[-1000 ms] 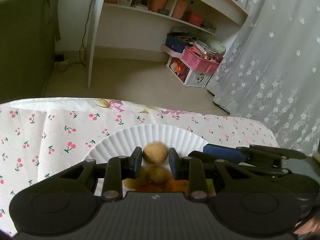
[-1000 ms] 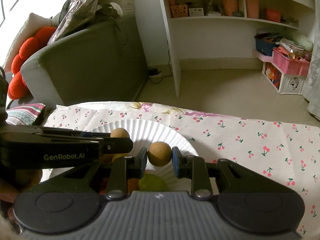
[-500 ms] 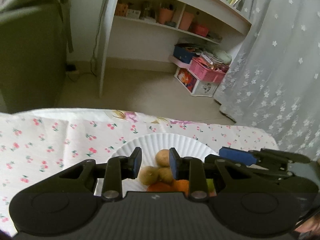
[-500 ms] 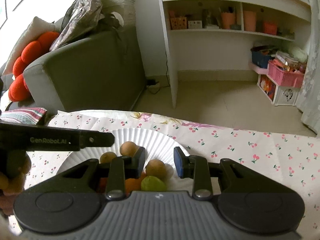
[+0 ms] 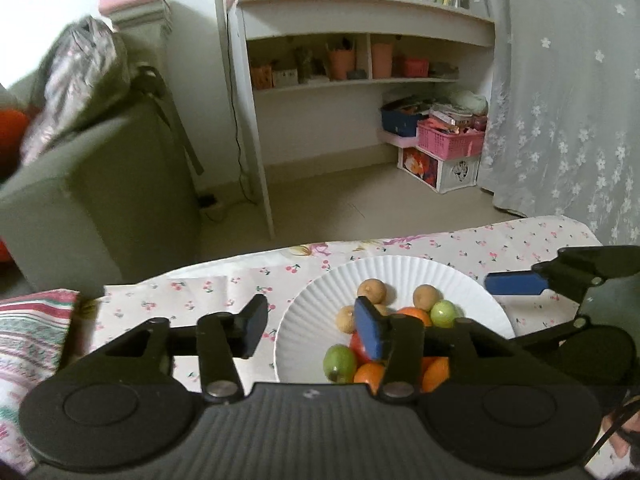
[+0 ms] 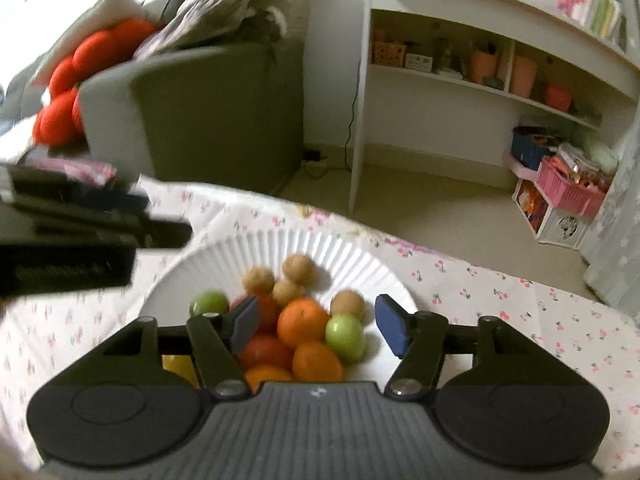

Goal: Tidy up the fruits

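A white paper plate [image 5: 308,316] [image 6: 224,256] on the cherry-print tablecloth holds a pile of fruit: several small brown round fruits [image 5: 372,291] [image 6: 298,268], oranges [image 6: 302,322] [image 5: 412,314], green fruits [image 5: 339,360] [image 6: 345,338] and a red one [image 6: 266,350]. My left gripper [image 5: 312,330] is open and empty, above the plate's left edge. My right gripper [image 6: 318,330] is open and empty, raised over the fruit pile. The right gripper's fingers [image 5: 516,282] show at the plate's right in the left wrist view.
A green sofa [image 5: 92,200] with red cushions [image 6: 72,80] stands beyond the table at left. A white shelf unit [image 5: 360,72] and a pink basket [image 5: 448,142] stand at the back. A striped cloth [image 5: 28,340] lies at the table's left end. A curtain [image 5: 568,100] hangs at right.
Both grippers let go of their brown fruits onto the plate, opened wide and drew back upward. The left gripper swung to the left.
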`<state>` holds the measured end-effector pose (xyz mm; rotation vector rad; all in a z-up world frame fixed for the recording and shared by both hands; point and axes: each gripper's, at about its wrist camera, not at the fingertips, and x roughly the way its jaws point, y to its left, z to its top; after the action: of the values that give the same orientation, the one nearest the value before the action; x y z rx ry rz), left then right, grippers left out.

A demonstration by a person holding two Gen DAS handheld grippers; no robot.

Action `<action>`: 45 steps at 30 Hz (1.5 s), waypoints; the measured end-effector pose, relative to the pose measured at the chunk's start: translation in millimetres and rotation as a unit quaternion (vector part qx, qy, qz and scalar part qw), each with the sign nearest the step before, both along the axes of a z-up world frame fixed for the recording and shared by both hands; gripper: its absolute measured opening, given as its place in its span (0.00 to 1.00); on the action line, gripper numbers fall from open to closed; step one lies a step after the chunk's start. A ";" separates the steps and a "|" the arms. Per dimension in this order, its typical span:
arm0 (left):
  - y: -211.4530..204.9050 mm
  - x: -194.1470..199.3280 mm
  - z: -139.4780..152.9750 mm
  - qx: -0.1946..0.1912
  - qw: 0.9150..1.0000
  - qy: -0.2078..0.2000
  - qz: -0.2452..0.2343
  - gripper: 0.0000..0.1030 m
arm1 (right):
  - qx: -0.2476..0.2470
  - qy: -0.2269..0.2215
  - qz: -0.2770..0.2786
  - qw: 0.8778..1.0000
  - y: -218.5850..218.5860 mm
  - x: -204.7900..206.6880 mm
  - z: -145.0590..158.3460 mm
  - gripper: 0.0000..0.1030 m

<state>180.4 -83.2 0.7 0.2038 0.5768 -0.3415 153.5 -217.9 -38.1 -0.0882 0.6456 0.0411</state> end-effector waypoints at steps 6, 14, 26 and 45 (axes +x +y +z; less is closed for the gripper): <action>6.1 -33.2 3.5 0.003 1.000 -0.011 0.012 0.45 | -0.013 0.007 0.010 1.000 14.8 -28.5 21.6 0.71; 35.1 -66.6 26.6 -0.042 0.997 -0.021 0.069 0.59 | -0.014 0.012 -0.010 1.000 35.1 -64.0 40.4 0.81; 55.3 -123.0 41.2 -0.063 0.995 -0.016 0.071 0.76 | 0.049 0.043 -0.084 0.994 50.2 -123.9 62.6 0.98; 67.9 -147.4 38.1 -0.056 0.995 0.001 0.080 0.78 | 0.033 0.042 -0.103 0.993 64.6 -152.6 59.1 1.00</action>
<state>33.0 -15.3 38.8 0.0484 0.5706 -0.2170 0.8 -153.3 21.0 0.0439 0.7349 -0.1340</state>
